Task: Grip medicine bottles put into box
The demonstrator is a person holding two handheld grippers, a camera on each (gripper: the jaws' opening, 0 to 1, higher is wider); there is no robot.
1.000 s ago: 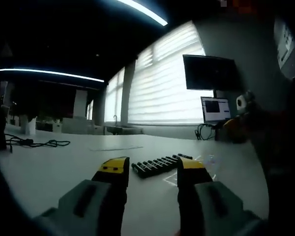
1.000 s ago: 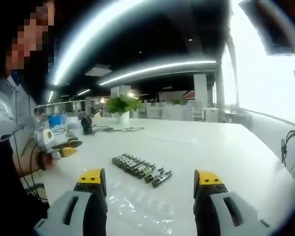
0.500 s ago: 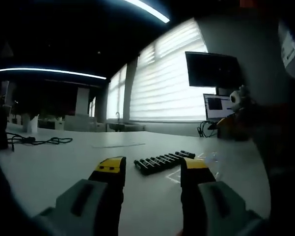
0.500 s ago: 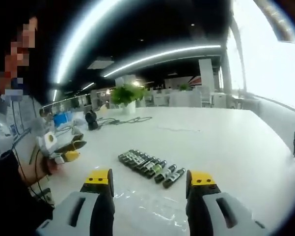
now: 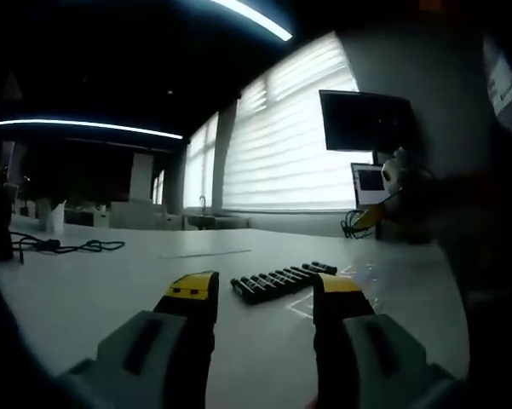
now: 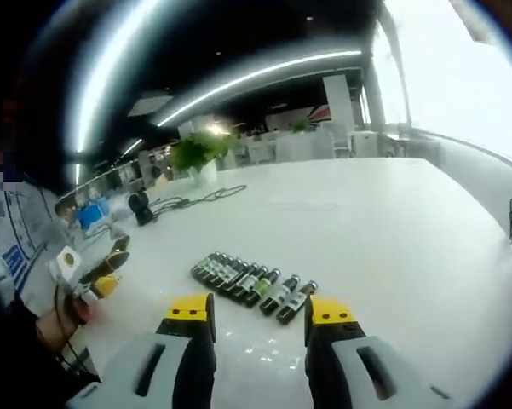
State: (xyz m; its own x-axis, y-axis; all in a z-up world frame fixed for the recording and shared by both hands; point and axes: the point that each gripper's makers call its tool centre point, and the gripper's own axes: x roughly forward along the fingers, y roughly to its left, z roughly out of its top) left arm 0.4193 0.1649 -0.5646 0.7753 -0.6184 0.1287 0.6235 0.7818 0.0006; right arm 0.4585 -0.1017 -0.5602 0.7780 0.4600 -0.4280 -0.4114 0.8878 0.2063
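Left claw point(image 5: 264, 292) has its yellow-tipped jaws spread apart with nothing between them, hovering over the white bench point(image 5: 85, 290). The medicine bottles point(image 5: 283, 280) are the landmark here: a tight row of small dark bottles lying on their sides, side by side, touching each other, just beyond the claw's tips. Well to the left of the row a black cable point(image 5: 60, 247) is looped on the bench. Just right of the row there's a clear plastic sheet point(image 5: 358, 279) lying flat — hard to tell what it is exactly. Beyond the row, a dark monitor point(image 5: 365, 123) hangs against bright window blinds, with a small lit screen point(image 5: 371, 181) below it.

From the right gripper view the row of bottles point(image 6: 251, 283) looks clearer — dark glass bodies with black caps, pale labels, one label looks greenish. Left of the row, the other claw shows in a person's hand point(image 6: 64, 308). The right claw point(image 6: 258, 309) sits just in front of the row, jaws parted but fairly close together, gripping nothing. Far behind the bottles a potted green plant point(image 6: 196, 153) stands on the bench, with another black cable point(image 6: 192, 199) beside it.
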